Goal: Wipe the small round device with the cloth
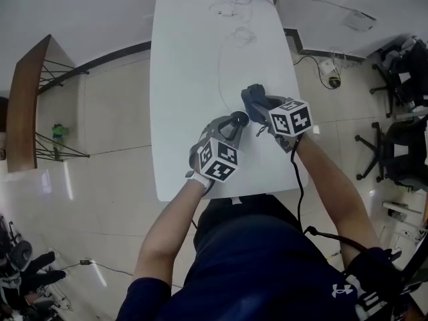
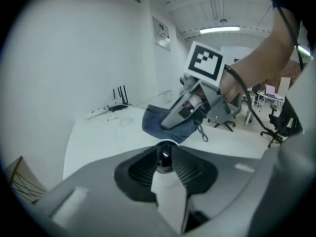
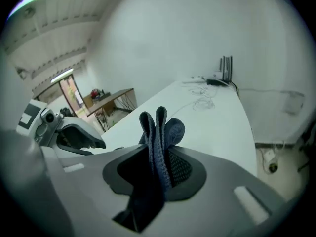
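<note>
In the head view the left gripper (image 1: 234, 122) holds the device (image 1: 240, 118) up off the table (image 1: 194, 59), near the right gripper (image 1: 259, 105), which carries the cloth (image 1: 251, 93). The two tips point at each other, probably so the cloth can reach the device. In the left gripper view the jaws are closed partway on the dark, glossy device (image 2: 163, 158), and its free side faces the cloth (image 2: 155, 120) just beyond. It looks round, so I cannot tell a long axis. In the right gripper view the jaws pinch the folded cloth (image 3: 158, 132), and its loops stick out past the tips as a wiping pad.
</note>
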### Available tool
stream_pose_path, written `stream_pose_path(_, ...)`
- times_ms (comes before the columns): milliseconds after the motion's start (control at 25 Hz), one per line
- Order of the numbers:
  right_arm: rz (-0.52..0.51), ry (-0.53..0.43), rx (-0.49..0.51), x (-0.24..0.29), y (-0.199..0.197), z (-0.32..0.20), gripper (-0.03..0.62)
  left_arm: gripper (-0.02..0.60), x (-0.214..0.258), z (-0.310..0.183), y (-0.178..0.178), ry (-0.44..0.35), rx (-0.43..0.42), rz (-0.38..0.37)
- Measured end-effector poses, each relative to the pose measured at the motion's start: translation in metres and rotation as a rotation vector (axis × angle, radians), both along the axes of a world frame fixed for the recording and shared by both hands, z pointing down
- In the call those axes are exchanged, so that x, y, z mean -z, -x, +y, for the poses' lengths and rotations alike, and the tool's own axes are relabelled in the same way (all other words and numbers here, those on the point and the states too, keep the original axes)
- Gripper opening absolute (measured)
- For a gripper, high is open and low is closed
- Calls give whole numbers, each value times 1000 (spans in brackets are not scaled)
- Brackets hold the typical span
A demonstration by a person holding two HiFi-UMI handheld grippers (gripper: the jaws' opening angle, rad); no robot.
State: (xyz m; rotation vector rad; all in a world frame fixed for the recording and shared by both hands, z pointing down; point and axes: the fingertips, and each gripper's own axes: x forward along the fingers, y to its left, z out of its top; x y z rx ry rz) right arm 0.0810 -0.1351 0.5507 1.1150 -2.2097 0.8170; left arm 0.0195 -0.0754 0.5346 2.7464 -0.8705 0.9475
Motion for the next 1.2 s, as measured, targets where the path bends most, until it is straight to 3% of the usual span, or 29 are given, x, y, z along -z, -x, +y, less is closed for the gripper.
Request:
stream_pose_path(120, -92, 86, -68, -34, -12, 0, 95, 77, -3, -3, 0, 44, 49, -12)
stream_pose_path(280, -28, 158, -22, -83, -16, 24, 97, 75, -10, 0, -2, 60, 79, -57)
stream_pose_path(440, 43, 98, 72, -84, -10, 26, 96, 77, -7, 2, -1, 55, 114, -74)
stream_pose_path(560, -24, 8, 96, -47, -17, 0, 97, 77, -3, -3, -4, 44, 132, -76)
stream_pose_path(640, -139, -59, 176, -3, -9, -13, 97, 77, -2, -5, -7, 49, 151, -60)
stream_pose_path(760, -243, -98, 403, 49, 21, -8, 97, 77, 6, -4, -11, 41, 178, -9)
stream_pose_path(880, -204, -77, 589, 58, 51, 8, 97, 78, 7, 5, -17, 29, 177, 0)
stream_pose_path(1000, -136, -20, 697, 39, 66, 19, 97, 77, 3, 14, -22, 31, 147, -8)
stream_pose_path(1080, -103, -2, 697, 26, 67, 11, 97, 77, 1, 13, -23, 24, 119, -9)
stream_pose_path(1200, -127, 21, 602, 14, 67, -12, 97, 78, 0, 10, -19, 33, 104, 12)
